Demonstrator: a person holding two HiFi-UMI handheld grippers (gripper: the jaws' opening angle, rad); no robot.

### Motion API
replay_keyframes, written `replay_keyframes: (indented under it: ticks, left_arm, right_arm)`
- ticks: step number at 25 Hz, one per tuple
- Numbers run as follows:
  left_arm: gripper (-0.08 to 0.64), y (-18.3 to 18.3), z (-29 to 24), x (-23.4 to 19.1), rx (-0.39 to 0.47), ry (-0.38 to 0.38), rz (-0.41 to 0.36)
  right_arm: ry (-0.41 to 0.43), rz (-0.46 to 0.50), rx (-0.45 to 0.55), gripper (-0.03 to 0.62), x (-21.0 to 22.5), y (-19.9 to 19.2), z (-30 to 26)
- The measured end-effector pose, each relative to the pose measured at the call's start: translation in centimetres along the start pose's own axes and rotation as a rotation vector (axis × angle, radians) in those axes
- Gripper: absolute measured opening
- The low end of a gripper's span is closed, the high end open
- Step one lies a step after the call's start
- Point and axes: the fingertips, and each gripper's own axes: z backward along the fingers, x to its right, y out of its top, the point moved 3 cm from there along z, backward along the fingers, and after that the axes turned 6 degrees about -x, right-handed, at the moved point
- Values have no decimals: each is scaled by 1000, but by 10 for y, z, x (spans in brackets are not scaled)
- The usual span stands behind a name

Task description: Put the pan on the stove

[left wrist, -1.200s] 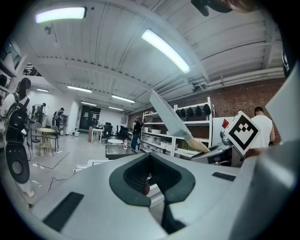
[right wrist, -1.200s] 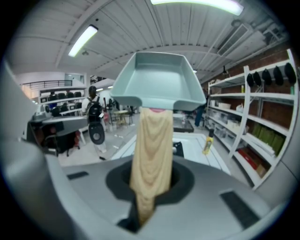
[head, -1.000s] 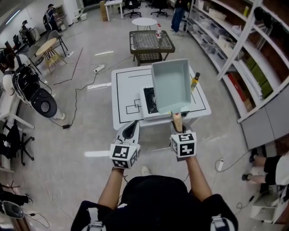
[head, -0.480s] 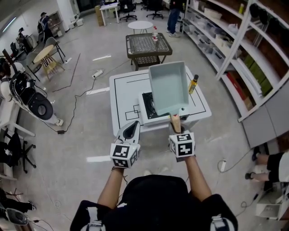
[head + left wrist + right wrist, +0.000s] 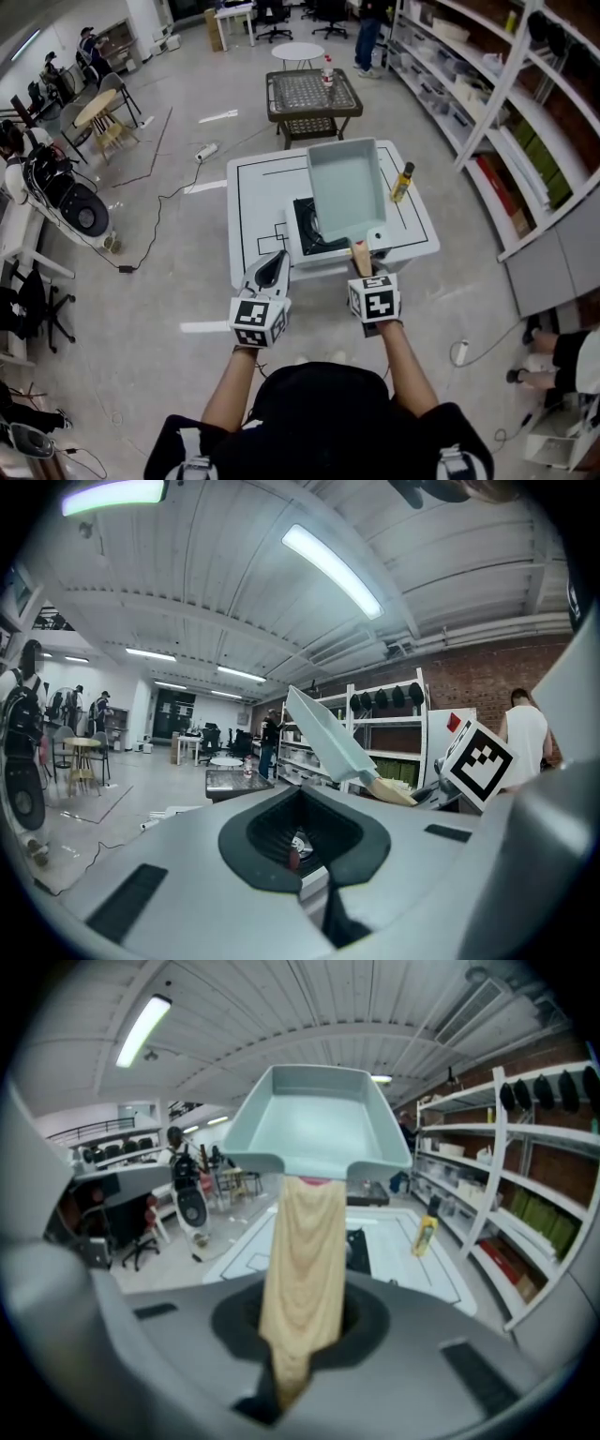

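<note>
Right gripper [image 5: 363, 275] tight on pan handle [image 5: 360, 251]

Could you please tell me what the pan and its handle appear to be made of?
Pan: likely coated or enamelled metal, judging by its smooth, matte, pale blue-green surface and thin walls. Handle: seemingly unvarnished light wood, with streaky grain along its tan length.

Left gripper [image 5: 302, 864] closed, empty; pan [image 5: 330, 735] tilted beyond.
</note>
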Motion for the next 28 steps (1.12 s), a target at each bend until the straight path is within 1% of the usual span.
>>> replay_keyframes:
  ticks: [9, 17, 21, 24, 26, 28]
  left_arm:
    - [26, -14, -16, -3, -37, 37, 18]
    - [26, -24, -17, -16, -62, 91, 29]
    - [26, -28, -18, -20, -75, 106, 20]
    - [26, -31, -18, -21, -84, 116, 20]
    - [26, -34, -18, -23, -90, 121, 28]
    - [26, -38, -20, -25, -99, 129, 27]
  right_arm:
    - [-6, -16, -151, 46, 22, -17, -46]
    - [9, -18, -282, 46, 25, -36, -89]
    - [-7, -16, -367, 48, 28, -52, -108]
    - [17, -31, -419, 48, 24, -63, -118]
    - [30, -29, -435, 48, 22, -68, -124]
    - [-4, -4, -446, 48, 28, -70, -130]
